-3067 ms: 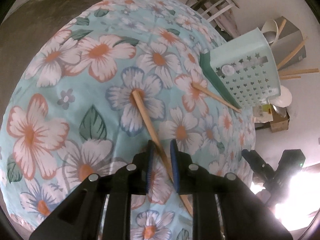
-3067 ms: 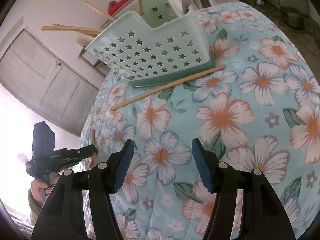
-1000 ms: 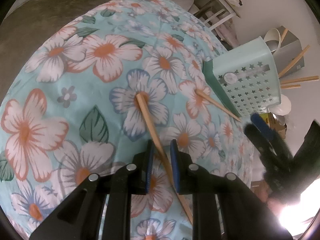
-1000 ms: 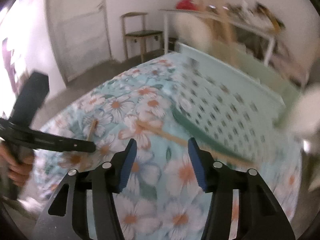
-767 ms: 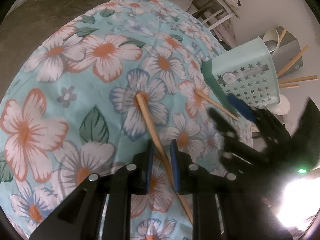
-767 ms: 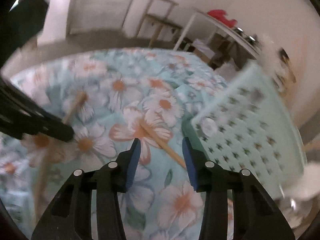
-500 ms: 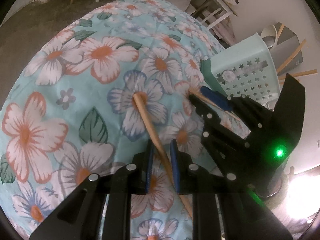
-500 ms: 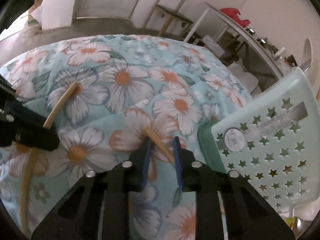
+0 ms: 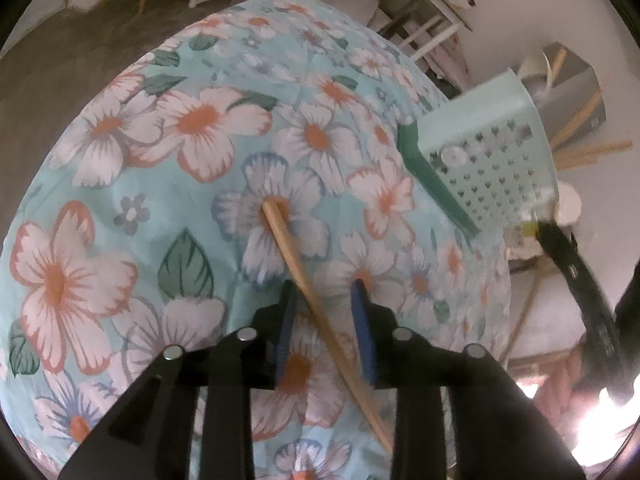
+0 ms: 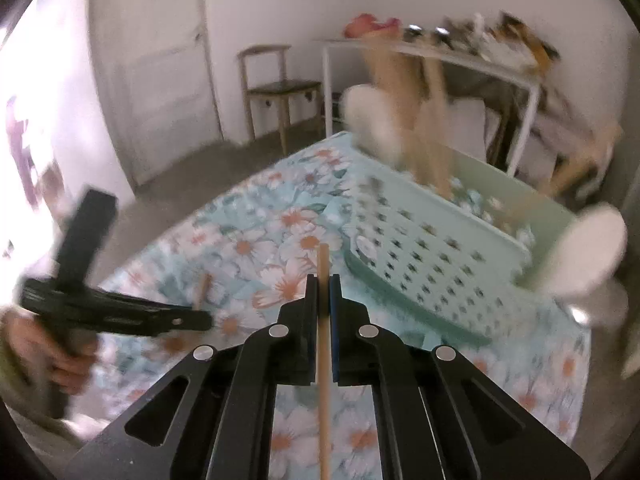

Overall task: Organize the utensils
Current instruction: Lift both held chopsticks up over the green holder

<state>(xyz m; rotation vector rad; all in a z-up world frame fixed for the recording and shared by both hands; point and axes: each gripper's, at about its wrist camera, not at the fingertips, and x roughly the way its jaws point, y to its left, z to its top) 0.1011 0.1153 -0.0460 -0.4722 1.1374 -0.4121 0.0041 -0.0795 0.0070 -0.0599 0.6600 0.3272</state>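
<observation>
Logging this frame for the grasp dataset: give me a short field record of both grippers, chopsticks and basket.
left gripper: jaws have just been opening; chopstick between them on the floral cloth, pads not pressing
right gripper: shut on second chopstick, lifted off the cloth
basket: mint, star-perforated, on the cloth, holds wooden utensils and white spoons
image quality: right wrist view blurred

Matt pale wood is seen in the chopstick (image 9: 304, 280), printed floral cloth in the bedcover (image 9: 120, 184), and smooth perforated plastic in the basket (image 10: 432, 256).
</observation>
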